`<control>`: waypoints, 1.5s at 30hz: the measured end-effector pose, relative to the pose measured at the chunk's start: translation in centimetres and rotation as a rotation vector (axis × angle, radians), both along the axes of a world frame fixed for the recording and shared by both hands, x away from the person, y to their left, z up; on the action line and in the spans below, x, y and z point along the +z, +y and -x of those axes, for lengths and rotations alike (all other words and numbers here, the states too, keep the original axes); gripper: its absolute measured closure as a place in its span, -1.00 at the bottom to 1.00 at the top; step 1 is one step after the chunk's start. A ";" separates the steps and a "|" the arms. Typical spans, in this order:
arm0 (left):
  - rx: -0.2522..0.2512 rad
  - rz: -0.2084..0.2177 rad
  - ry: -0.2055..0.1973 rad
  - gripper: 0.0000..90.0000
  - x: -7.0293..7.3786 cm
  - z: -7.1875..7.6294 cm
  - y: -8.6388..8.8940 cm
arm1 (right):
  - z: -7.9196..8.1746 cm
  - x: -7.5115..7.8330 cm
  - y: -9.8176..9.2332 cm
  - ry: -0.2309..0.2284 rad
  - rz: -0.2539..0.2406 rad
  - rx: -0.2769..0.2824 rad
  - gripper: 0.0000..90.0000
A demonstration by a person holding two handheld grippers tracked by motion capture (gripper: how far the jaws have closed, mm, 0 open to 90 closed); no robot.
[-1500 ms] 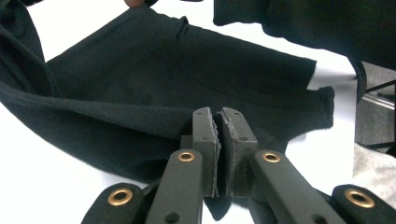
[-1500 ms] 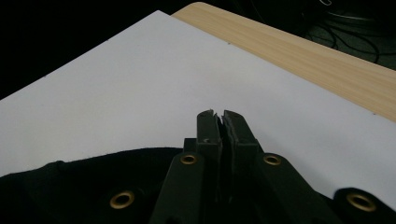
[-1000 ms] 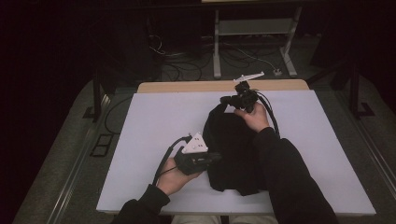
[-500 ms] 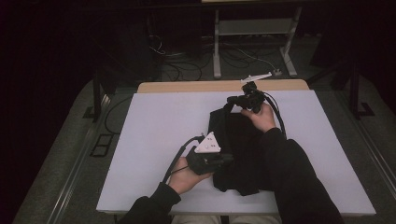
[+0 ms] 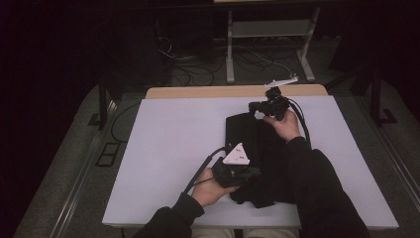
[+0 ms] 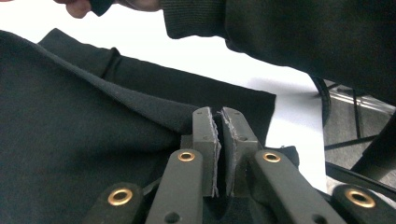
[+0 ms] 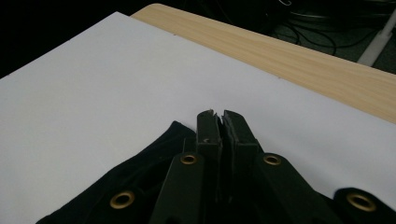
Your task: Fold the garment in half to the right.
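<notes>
A black garment (image 5: pixel 260 148) lies bunched on the white table top (image 5: pixel 168 139), right of the middle. My left gripper (image 5: pixel 254 174) is at its near left edge, shut on a fold of the black cloth (image 6: pixel 93 135); the left gripper view has the jaws (image 6: pixel 219 114) pressed together with the fold rising to them. My right gripper (image 5: pixel 253 105) is at the garment's far edge, also shut. In the right gripper view its jaws (image 7: pixel 218 114) pinch the cloth's corner (image 7: pixel 159 158) just above the white top. A dark sleeve covers the garment's right side.
The white top has bare room to the left (image 5: pixel 163 148) and behind the garment. A wooden strip (image 5: pixel 208 91) runs along the far edge. Beyond it stand a metal frame (image 5: pixel 230 49) and floor cables (image 5: pixel 188 54). Each gripper trails a black cable (image 5: pixel 200 168).
Both hands have slid to the right across the table, the left one farther, pulling the black cloth along. The jaws of both stay shut.
</notes>
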State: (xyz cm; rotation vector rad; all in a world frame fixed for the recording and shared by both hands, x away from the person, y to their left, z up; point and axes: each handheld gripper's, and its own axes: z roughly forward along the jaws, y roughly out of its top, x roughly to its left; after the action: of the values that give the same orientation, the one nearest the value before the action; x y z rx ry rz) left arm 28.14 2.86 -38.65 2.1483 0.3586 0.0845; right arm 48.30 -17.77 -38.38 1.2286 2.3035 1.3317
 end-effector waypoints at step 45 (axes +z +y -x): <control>-0.076 -0.050 0.063 0.85 -1.8 -0.3 -6.5 | 1.1 -2.6 -6.7 0.048 -0.032 -0.134 0.87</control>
State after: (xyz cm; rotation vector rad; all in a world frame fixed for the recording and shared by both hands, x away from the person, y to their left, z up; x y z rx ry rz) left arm 28.43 -3.60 -40.49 2.2152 0.3140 -0.0176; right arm 47.19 -24.48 -41.02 1.4127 2.1960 1.3111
